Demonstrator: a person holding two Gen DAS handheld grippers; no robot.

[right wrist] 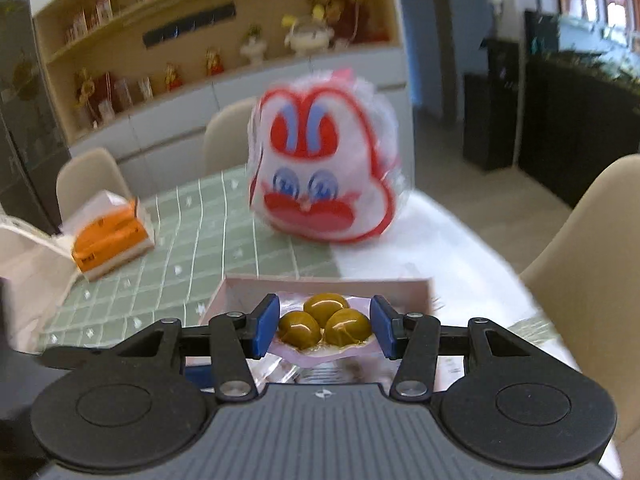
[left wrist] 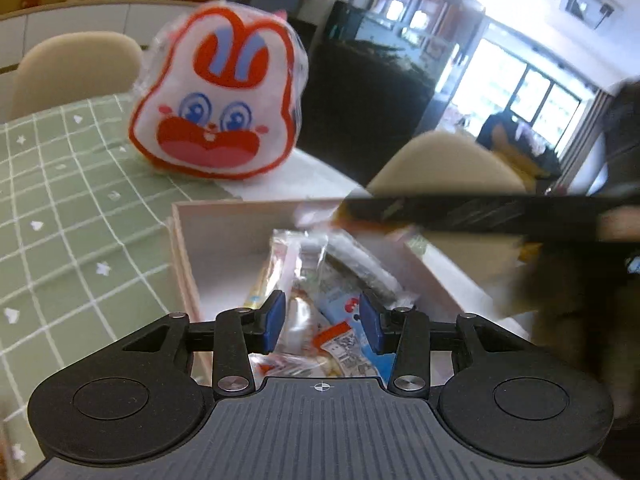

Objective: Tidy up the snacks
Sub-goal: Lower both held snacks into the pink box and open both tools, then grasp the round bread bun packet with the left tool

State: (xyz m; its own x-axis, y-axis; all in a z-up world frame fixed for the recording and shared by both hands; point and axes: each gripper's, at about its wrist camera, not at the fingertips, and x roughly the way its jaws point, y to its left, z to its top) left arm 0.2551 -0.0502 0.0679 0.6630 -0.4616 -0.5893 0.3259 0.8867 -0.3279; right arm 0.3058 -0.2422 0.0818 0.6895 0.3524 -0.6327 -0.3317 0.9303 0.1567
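Note:
My left gripper (left wrist: 322, 326) is open and empty above a pink box (left wrist: 182, 240) that holds several snack packets (left wrist: 316, 280). My right gripper (right wrist: 324, 330) is shut on a clear packet of three brown eggs (right wrist: 324, 322), held over the near edge of the same pink box (right wrist: 320, 282). A white and red rabbit-face snack bag (left wrist: 216, 100) stands on the table beyond the box; it also shows in the right wrist view (right wrist: 324, 168).
A green checked tablecloth (left wrist: 60, 200) covers the table. An orange and white carton (right wrist: 108, 240) lies at the left. Beige chairs (left wrist: 76, 68) stand around the table. A dark blurred shape (left wrist: 480, 216) crosses over the box's right side.

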